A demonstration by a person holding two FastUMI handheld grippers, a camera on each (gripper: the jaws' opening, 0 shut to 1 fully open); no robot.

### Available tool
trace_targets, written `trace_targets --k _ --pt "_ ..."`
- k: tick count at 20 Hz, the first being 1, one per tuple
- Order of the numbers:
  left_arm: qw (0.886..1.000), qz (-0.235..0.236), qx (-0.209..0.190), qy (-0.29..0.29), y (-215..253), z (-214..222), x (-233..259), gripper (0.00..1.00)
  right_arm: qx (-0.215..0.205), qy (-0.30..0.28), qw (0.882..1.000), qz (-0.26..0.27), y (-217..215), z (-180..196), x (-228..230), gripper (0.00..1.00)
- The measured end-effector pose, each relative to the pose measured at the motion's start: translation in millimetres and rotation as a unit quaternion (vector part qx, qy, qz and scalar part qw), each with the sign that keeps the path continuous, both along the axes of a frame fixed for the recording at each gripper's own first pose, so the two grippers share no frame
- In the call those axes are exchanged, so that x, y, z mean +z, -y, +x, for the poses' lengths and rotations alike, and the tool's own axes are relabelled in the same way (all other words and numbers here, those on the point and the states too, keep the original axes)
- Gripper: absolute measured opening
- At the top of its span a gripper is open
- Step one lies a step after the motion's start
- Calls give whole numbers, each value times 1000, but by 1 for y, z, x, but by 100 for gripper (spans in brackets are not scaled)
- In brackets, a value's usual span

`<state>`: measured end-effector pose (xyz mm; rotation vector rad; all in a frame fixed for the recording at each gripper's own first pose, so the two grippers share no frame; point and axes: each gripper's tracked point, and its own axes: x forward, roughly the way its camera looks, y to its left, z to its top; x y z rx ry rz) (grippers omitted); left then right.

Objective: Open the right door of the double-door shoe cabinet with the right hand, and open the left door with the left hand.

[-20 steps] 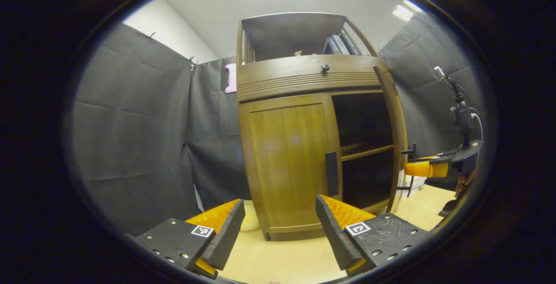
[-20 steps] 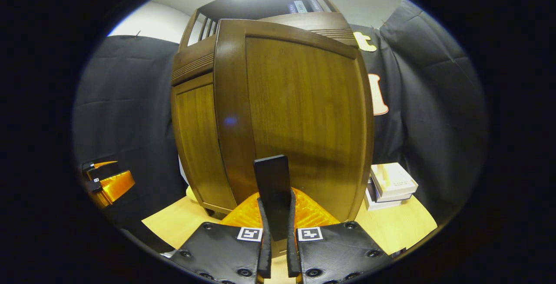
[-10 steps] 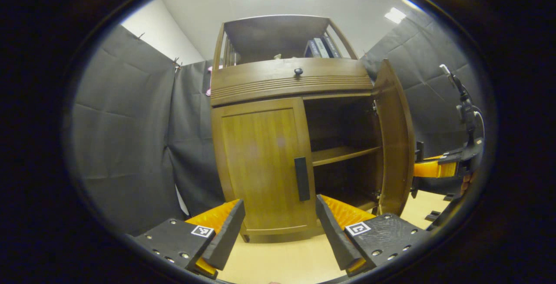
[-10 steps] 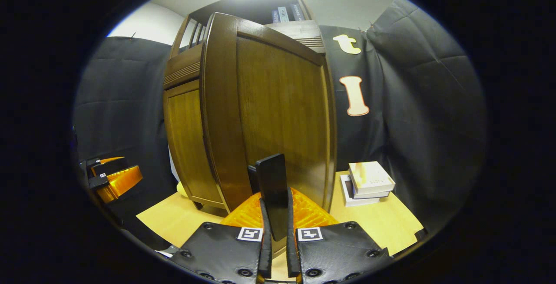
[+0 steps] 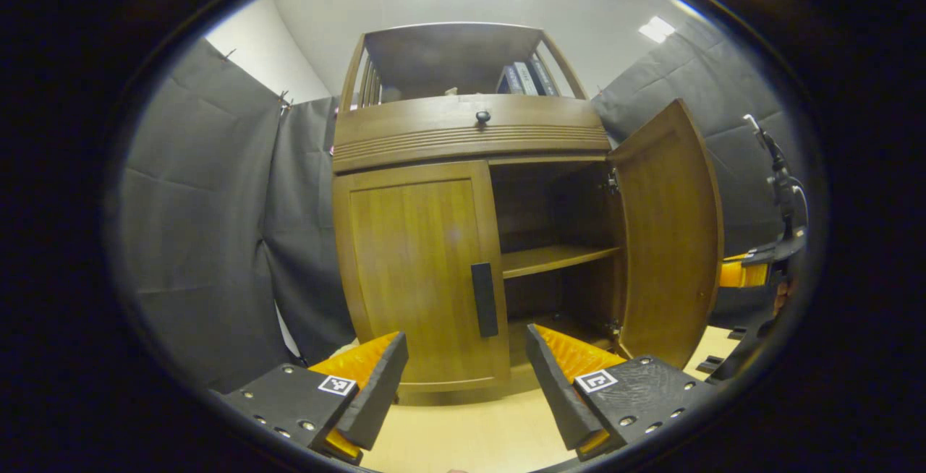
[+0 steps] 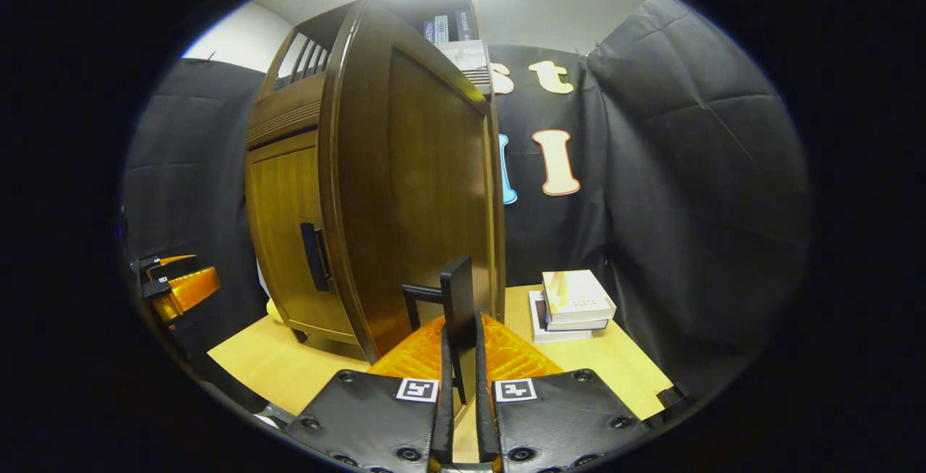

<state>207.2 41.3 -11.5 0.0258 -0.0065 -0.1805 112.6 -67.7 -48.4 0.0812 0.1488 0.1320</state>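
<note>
left gripper view: left gripper (image 5: 463, 379) gaping wide, straight before closed brown wooden left door (image 5: 419, 278); upright black bar handle (image 5: 485, 299) just above, between fingers. right gripper (image 6: 460, 415) clamping open right door's black handle (image 6: 459, 307).

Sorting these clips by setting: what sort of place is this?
Likely a recording booth staged as a home corner: black cloth walls surround a wooden shoe cabinet, with stacked books on the floor beside it.

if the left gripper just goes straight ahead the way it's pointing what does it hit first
Most likely the closed left door, near its dark handle. The open left gripper faces it; depth is hard to judge.
</note>
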Motion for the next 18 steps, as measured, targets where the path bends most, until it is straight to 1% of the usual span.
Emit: trace_targets --k 3,4,6,7,9,11,12,16,17,18 --pt "1000 3 -1 1 4 4 2 96 -15 -3 1000 2 23 3 -1 11" --pt "1000 5 -2 2 6 2 2 96 -21 -5 1000 3 32 5 -2 14" --pt "1000 7 -7 4 12 5 2 96 -25 -9 1000 2 45 6 -4 7" --pt "1000 7 -10 5 14 8 2 96 -25 -10 1000 2 49 4 -3 7" --pt "1000 6 -18 6 16 19 2 96 -25 -15 1000 -7 56 3 -1 15" --pt "1000 5 -24 9 19 32 5 96 -36 -15 999 -14 64 0 0 33" --pt "1000 3 -28 10 21 43 5 96 -48 -14 999 -15 73 -4 0 34" --pt "999 -8 -40 12 34 85 6 96 -92 -12 996 -3 97 -25 5 78" --pt "999 -9 -41 14 39 93 7 96 -110 -10 994 -9 106 -31 6 84" --pt "999 -9 -42 15 39 95 6 96 -129 -8 991 -14 115 -38 9 84"
